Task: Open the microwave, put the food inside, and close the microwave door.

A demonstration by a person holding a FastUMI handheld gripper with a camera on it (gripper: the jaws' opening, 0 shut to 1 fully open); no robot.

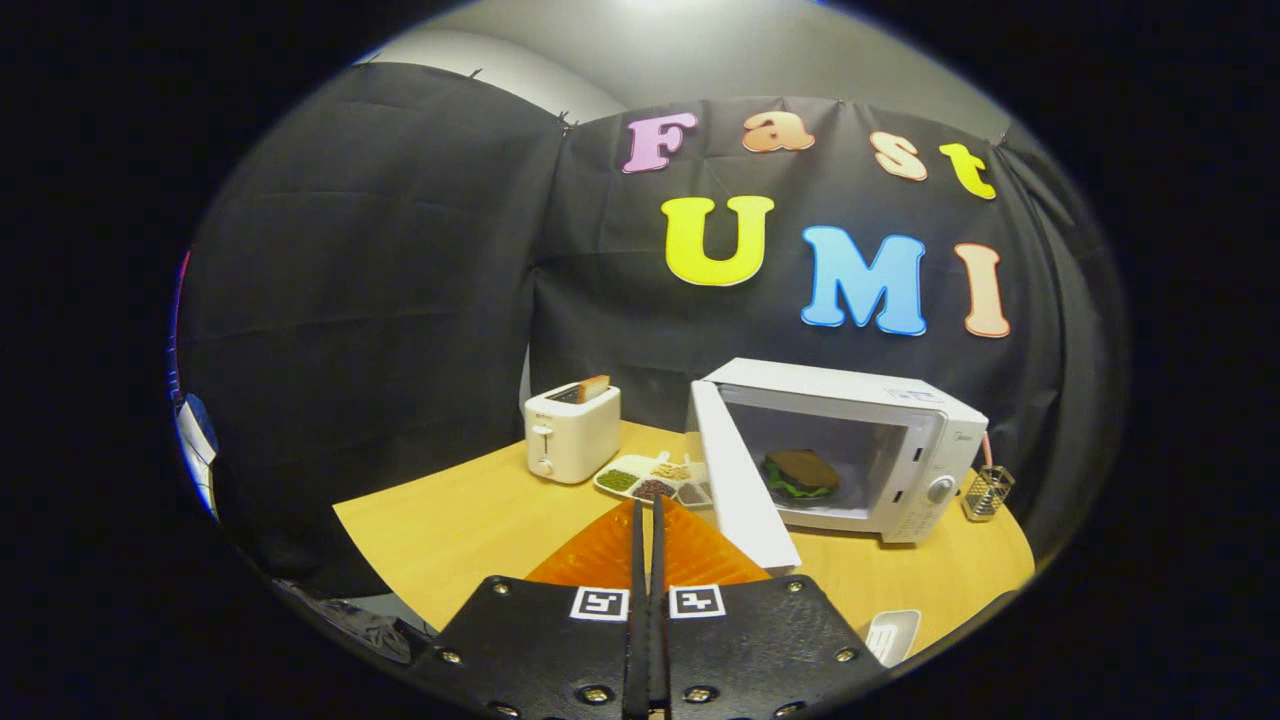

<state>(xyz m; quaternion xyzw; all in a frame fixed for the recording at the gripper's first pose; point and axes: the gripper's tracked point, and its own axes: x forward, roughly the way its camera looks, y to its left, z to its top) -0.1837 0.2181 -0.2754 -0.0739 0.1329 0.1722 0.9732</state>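
A white microwave (pixel 900 440) stands on the wooden table (pixel 470 520), beyond my fingers and to the right. Its door (pixel 735 480) hangs open toward me. Inside the cavity lies the food, a burger (pixel 800 473) with a brown bun and green lettuce. My gripper (pixel 647 520) is shut, its two fingers pressed together with nothing between them. It hovers over an orange plate (pixel 600 555), well short of the door's lower edge.
A white toaster (pixel 572 432) with a slice of bread in it stands beyond the fingers to the left. A divided tray of beans and grains (pixel 650 478) lies between toaster and microwave. A small wire holder (pixel 988 492) stands right of the microwave, a white dish (pixel 892 634) near the table's front edge.
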